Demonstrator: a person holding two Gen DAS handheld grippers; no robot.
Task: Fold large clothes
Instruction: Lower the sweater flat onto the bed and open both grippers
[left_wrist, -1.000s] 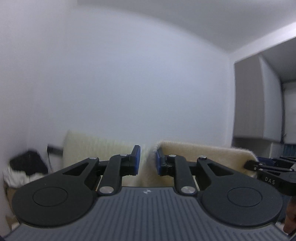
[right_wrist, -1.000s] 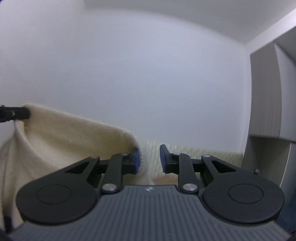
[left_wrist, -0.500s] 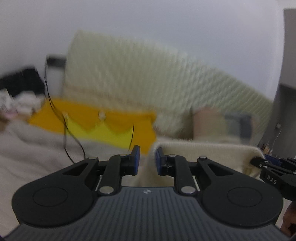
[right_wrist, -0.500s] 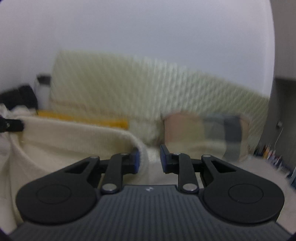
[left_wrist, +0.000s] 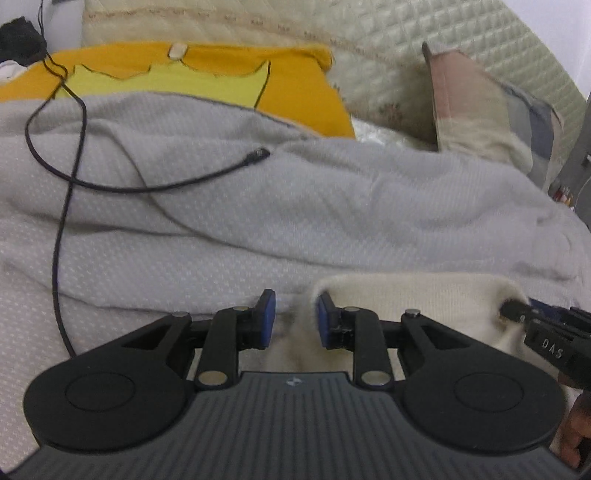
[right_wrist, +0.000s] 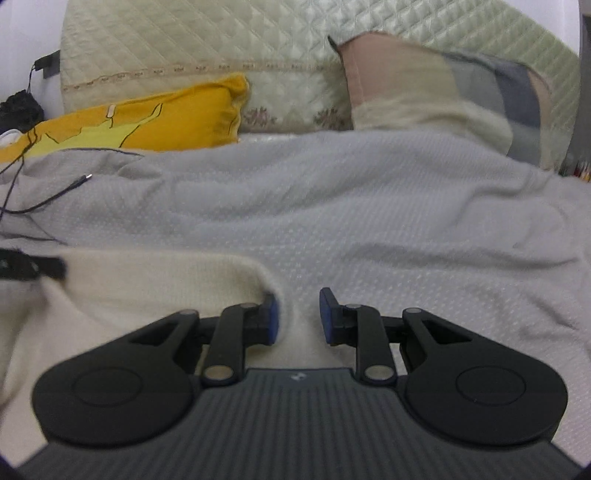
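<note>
A cream knit garment (left_wrist: 413, 302) hangs stretched between my two grippers above a grey bedspread (left_wrist: 258, 206). My left gripper (left_wrist: 293, 317) is shut on the garment's left corner, with cloth bunched between the blue pads. My right gripper (right_wrist: 297, 314) is shut on the other corner of the garment (right_wrist: 155, 284). The right gripper's fingertips (left_wrist: 513, 308) show at the right of the left wrist view, pinching the cloth edge. The left gripper's tip (right_wrist: 33, 267) shows at the left of the right wrist view. The garment's lower part is hidden below both grippers.
A black cable (left_wrist: 70, 173) snakes over the bedspread at the left. An orange and yellow pillow (left_wrist: 207, 77) and a patchwork pillow (right_wrist: 443, 92) lie against a quilted headboard (right_wrist: 221, 37). A grey cabinet edge (left_wrist: 583, 140) stands at the right.
Both grippers have tipped down from facing the wall to facing the bed, lowering the stretched garment toward the bedspread. Both stay shut on it.
</note>
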